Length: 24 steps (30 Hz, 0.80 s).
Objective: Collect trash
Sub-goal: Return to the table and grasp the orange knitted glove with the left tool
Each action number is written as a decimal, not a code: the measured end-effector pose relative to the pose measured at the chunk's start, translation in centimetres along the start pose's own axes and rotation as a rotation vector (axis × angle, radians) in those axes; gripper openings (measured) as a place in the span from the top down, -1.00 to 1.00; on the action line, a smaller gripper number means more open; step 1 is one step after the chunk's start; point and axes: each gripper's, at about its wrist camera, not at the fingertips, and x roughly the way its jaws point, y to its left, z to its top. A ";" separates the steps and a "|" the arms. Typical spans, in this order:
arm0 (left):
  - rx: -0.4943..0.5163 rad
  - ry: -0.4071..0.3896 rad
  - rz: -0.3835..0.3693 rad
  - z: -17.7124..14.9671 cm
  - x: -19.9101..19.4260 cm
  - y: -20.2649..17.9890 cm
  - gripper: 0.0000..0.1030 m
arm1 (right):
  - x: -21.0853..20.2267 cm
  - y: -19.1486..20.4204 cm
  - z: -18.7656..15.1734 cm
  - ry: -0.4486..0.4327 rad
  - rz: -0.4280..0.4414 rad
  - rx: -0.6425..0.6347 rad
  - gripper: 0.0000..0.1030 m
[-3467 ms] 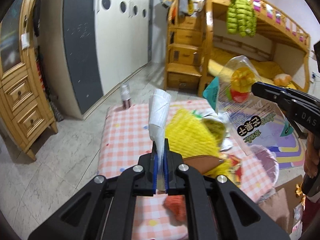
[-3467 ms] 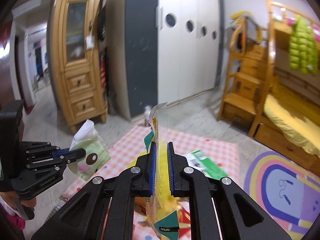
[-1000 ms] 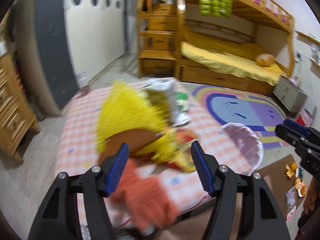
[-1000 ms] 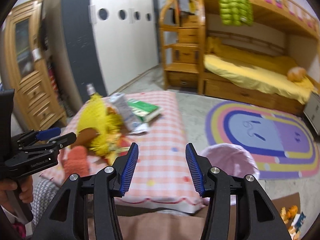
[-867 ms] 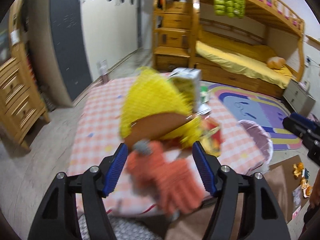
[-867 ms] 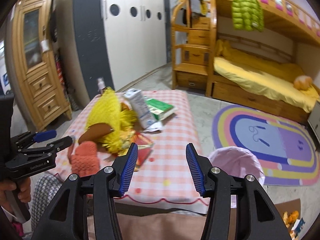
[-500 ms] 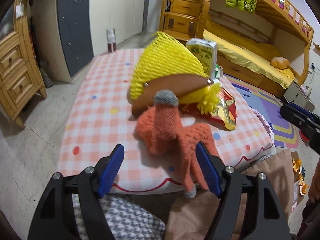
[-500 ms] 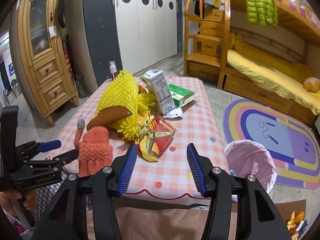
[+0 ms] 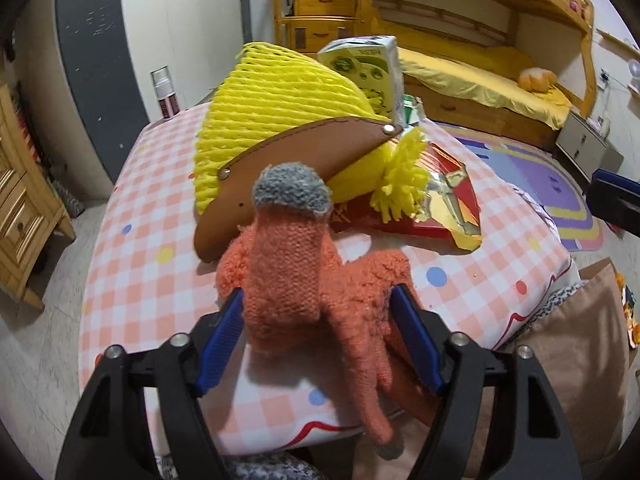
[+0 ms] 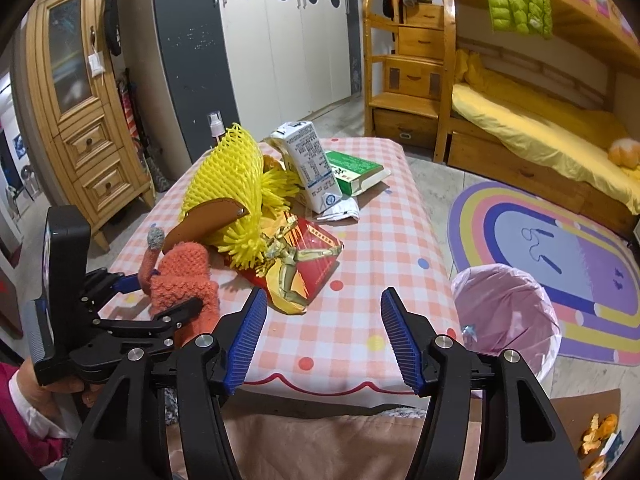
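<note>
Seemingly untouched, orange glove (image 9: 320,304) sits between the closing left gripper (image 9: 318,336) jaws.

Surface notes: cloth, foam, foil, card, plastic.
Glove (image 9: 320,280): coarse orange knit, fuzzy, grey tip. Net (image 9: 272,92): yellow foam mesh, matt, ribbed. Wrapper (image 10: 304,264): glossy red-gold foil, crinkled. Carton (image 10: 308,164): smooth printed card. Table (image 10: 384,240): matt checked cloth. Bin (image 10: 504,312): thin translucent pink plastic liner. Cabinet (image 10: 80,120): varnished wood.
</note>
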 end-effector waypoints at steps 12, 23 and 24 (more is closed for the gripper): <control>-0.051 -0.070 -0.127 -0.5 -6.8 1.3 0.74 | -1.0 0.3 -0.2 -0.012 0.003 -0.009 -0.22; -0.168 -0.118 0.029 -0.1 -8.9 6.0 0.74 | 0.2 2.9 0.8 -0.013 0.047 -0.087 -0.28; -0.178 -0.111 0.033 -0.2 -8.6 6.3 0.74 | 0.4 3.3 1.0 -0.015 0.050 -0.097 -0.27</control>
